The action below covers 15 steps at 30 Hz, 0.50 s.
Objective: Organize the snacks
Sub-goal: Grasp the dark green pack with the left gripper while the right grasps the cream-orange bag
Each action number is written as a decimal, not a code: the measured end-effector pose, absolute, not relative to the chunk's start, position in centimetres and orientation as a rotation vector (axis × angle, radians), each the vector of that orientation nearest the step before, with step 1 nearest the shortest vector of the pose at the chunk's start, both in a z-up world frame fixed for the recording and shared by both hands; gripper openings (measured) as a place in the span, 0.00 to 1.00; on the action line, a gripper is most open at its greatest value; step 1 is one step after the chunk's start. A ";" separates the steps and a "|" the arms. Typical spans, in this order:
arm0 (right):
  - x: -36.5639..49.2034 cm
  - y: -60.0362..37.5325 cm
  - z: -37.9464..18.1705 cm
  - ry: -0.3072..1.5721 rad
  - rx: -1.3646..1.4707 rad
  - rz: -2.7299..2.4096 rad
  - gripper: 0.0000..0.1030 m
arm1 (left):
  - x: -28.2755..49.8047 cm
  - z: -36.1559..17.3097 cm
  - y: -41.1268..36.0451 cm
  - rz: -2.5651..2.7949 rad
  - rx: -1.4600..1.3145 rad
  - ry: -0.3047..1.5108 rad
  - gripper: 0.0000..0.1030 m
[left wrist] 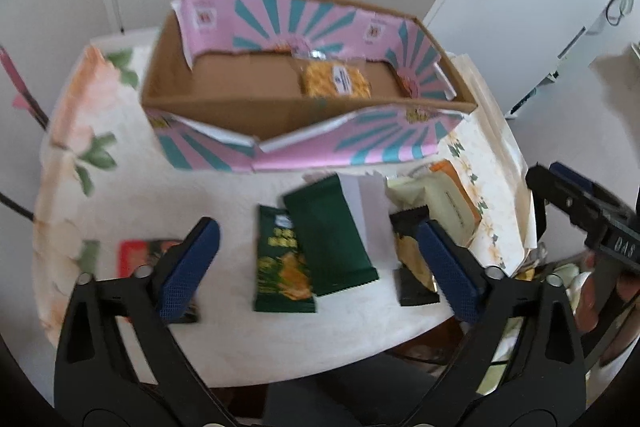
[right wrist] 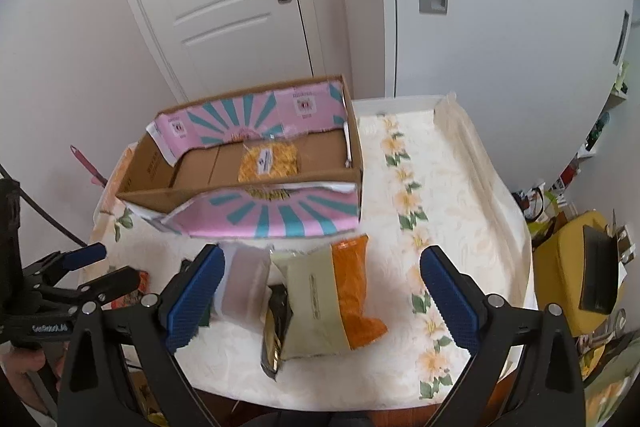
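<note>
Box: cardboard box (left wrist: pixel 224 107) with pink-and-teal flaps folded outward at the table's far side, mouth clear for loading; one yellow snack packet (left wrist: pixel 335 79) already lies inside.
Loose snacks: two dark green packets (left wrist: pixel 332 239) overlapping near the table's front edge; cream-and-orange packet (right wrist: pixel 316 299) beside them, lying over a black-gold one (right wrist: pixel 276 331).
Left gripper (left wrist: pixel 318 267): jaws spread wide, nothing between the pads, straddling the green packets; probably lining up a pick.
Right gripper (right wrist: pixel 320 291): released, empty, poised over the cream-and-orange packet.
Tablecloth (right wrist: pixel 460 187): floral, bare on the right.

table (right wrist: pixel 472 195), floral cloth | on it: cardboard box (right wrist: pixel 256 215), snack packets (left wrist: pixel 316 247)
</note>
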State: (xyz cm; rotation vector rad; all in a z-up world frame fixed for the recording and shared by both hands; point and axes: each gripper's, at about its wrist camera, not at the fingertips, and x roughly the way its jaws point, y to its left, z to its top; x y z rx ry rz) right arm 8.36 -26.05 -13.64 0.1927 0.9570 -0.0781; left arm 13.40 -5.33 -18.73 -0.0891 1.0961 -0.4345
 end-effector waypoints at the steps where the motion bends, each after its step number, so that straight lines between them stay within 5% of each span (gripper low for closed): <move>1: 8.3 -26.3 -14.1 0.968 0.195 -0.070 0.95 | 13.5 -19.2 -5.6 -0.431 -0.097 1.111 0.89; 15: 8.7 -27.5 -19.6 1.105 0.183 0.026 0.95 | 15.0 -24.5 -7.8 -0.392 -0.179 1.236 0.54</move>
